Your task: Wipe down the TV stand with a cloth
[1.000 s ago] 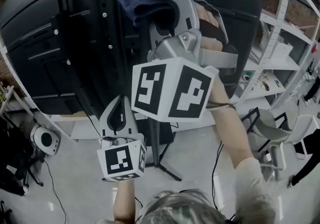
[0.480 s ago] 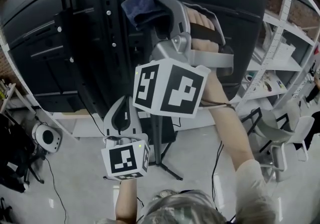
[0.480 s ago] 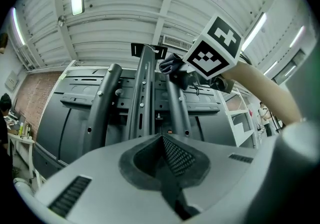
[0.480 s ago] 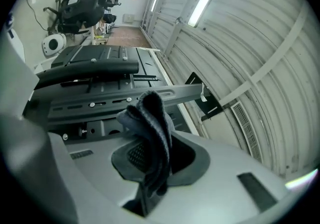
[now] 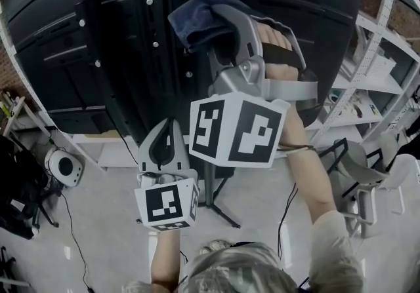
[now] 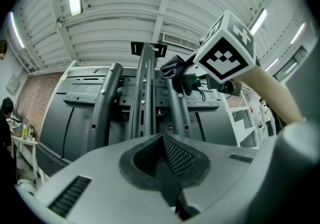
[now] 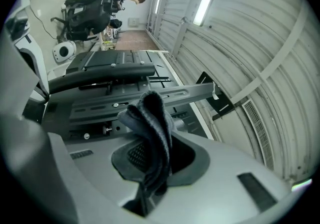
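Nearest, at 6 o'clock in the head view, are the person's two forearms, one to each of the two grippers, each carrying one marker cube. The left gripper point(image 6: 164, 143) sits low at 7 o'clock, pointing up toward the stand. Its jaws are pressed together with nothing between them. The right gripper point(image 7: 152, 144) is raised well above it toward 12 o'clock. The right hand point(image 5: 272, 39) wraps its handle and the forearm runs back to 5 o'clock. Its jaws are clamped on the one cloth point(image 7: 149, 113), a dark blue folded rag that bunches up past the tips. In the left gripper view the cloth lies against the upper part of the TV stand point(image 6: 145, 92), at 1 o'clock of centre, though whether it presses on the metal cannot be told. That view shows three uprights on the stand: a flat slotted rail between two round tubes. All are black, and the dark back of the screen lies behind them. The stand's splayed foot point(image 5: 222, 214) rests on the grey floor point(image 5: 98, 233). The floor lies open toward 8 o'clock apart from a thin cable and one round white device point(image 5: 63, 167) at 9 o'clock. The right side is hemmed in, with one grey chair point(image 5: 357, 177) at 4 o'clock and white shelving point(image 5: 377, 82) rising behind it at 2 to 3 o'clock.
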`<act>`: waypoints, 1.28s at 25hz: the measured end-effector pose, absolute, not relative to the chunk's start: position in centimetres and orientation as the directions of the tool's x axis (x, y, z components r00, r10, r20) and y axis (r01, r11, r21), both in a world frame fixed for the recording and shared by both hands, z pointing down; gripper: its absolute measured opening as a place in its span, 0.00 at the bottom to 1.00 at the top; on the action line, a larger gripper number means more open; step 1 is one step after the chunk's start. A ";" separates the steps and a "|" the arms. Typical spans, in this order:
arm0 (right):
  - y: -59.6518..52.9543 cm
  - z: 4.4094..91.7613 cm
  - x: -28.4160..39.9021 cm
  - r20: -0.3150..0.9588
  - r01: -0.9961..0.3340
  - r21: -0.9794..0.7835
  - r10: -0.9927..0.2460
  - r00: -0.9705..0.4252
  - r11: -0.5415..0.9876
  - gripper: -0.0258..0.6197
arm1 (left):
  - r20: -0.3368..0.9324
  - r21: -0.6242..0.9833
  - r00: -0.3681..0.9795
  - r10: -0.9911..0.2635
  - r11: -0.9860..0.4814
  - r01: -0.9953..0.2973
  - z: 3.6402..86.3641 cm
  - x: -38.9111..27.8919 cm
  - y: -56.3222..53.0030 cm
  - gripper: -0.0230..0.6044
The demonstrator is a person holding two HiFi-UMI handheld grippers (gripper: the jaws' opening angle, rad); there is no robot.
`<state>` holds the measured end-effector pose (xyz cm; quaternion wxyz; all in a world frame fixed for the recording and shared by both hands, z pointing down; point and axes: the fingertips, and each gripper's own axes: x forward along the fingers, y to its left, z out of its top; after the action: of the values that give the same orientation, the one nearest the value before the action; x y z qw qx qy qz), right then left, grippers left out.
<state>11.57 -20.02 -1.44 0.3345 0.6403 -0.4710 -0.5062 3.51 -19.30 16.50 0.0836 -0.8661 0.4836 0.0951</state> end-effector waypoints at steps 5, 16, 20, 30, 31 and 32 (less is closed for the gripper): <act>-20.6 1.3 11.6 -0.297 -0.243 0.923 -0.954 0.047 -0.299 0.13 | -0.224 -0.052 0.513 -0.829 -0.515 -0.856 17.4 3.1 -19.2 0.06; -20.2 6.5 11.5 -0.212 -0.261 0.940 -0.976 0.056 -0.220 0.13 | -0.222 -0.042 0.523 -0.823 -0.528 -0.848 18.9 3.1 -18.9 0.06; -20.1 8.1 11.5 -0.170 -0.282 0.943 -0.984 0.049 -0.177 0.13 | -0.226 -0.032 0.511 -0.829 -0.518 -0.855 19.1 2.7 -18.9 0.06; -20.3 13.7 11.4 -0.052 -0.312 0.948 -0.998 0.028 -0.059 0.13 | -0.171 -0.037 0.492 -0.854 -0.493 -0.869 21.6 1.8 -18.9 0.06; -20.3 14.1 11.5 -0.044 -0.318 0.947 -0.999 0.028 -0.051 0.13 | -0.167 -0.037 0.492 -0.855 -0.493 -0.869 21.8 1.8 -18.9 0.06; -20.3 14.6 11.5 -0.036 -0.321 0.946 -0.999 0.028 -0.043 0.13 | -0.164 -0.036 0.492 -0.855 -0.493 -0.869 21.9 1.9 -18.8 0.06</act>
<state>11.52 -20.26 14.61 0.4070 0.5904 -0.5591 -0.4161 1.85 -18.81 21.93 0.0571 -0.8619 0.5000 0.0623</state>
